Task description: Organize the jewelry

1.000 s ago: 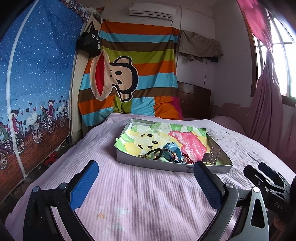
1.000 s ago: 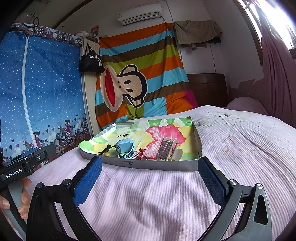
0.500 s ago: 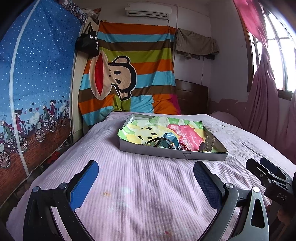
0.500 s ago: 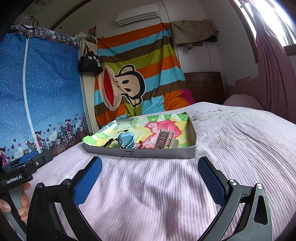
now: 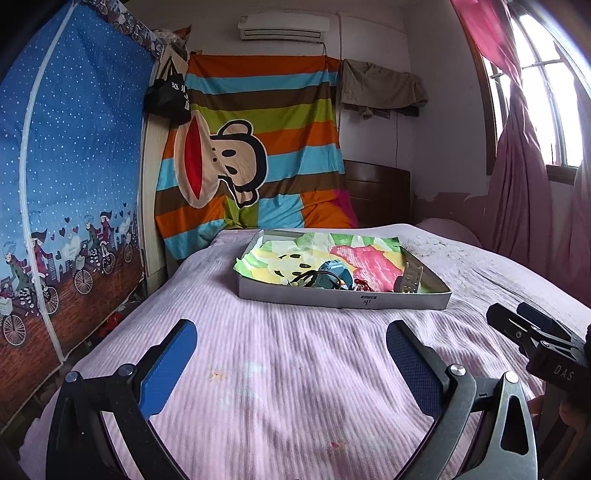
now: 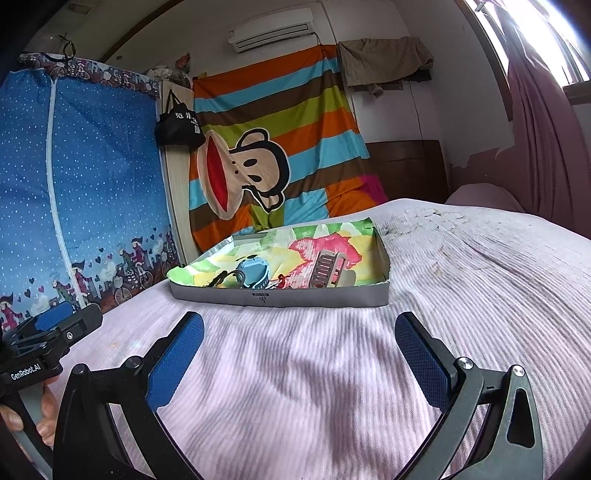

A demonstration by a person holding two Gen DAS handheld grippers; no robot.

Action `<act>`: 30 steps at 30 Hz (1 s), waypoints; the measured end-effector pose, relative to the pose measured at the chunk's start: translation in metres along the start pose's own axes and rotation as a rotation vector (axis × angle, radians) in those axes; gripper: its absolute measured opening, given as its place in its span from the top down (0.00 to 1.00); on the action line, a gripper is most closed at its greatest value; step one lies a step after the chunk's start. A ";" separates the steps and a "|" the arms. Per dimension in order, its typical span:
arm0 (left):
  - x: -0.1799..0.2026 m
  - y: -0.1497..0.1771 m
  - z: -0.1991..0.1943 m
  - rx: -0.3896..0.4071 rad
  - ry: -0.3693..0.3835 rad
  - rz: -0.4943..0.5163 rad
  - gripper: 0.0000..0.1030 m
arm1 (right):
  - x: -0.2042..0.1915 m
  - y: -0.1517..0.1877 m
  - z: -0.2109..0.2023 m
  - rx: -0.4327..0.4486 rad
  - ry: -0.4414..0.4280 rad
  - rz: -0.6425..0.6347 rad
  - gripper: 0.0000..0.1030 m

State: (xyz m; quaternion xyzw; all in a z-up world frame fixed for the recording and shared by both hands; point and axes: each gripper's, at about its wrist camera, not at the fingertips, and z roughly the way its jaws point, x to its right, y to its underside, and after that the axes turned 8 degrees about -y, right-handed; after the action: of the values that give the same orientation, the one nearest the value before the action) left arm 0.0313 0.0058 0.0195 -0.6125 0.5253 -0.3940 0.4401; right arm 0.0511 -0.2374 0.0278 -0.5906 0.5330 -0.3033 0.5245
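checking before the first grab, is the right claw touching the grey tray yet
Apart. The right wrist view shows the open right claw short of the grey tray, with a strip of pink bedspread plainly between its fingertips and the tray's front wall.

I was working in a lived-in bedroom of a home. A bed [image 5: 295, 369] with a ribbed pink cover filled most of both views, its dark wooden headboard [image 5: 376, 192] against the far wall. A striped cloth with a cartoon monkey [image 5: 251, 155] hung behind the bed's far left corner, beside a blue fabric wardrobe [image 5: 74, 166] printed with cyclists. An air conditioner [image 5: 284, 26] sat high on the white wall, a garment [image 5: 380, 88] hung beneath it, and a black bag [image 5: 168, 96] dangled nearby. Pink curtains [image 5: 517, 184] framed a bright window [image 5: 546, 92] on the right.
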 end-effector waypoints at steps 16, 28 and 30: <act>-0.005 0.002 0.000 -0.010 -0.003 -0.017 0.00 | -0.004 0.002 -0.001 -0.003 -0.004 -0.021 0.01; -0.006 0.002 -0.001 -0.010 -0.004 -0.021 0.00 | -0.007 0.000 -0.004 -0.004 -0.006 -0.041 0.01; -0.006 0.002 -0.001 -0.009 -0.005 -0.021 0.00 | -0.007 0.000 -0.004 -0.004 -0.005 -0.040 0.01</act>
State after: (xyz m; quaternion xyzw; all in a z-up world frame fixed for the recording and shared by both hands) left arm 0.0288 0.0113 0.0178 -0.6210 0.5196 -0.3948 0.4342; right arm 0.0456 -0.2318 0.0298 -0.6030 0.5202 -0.3112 0.5186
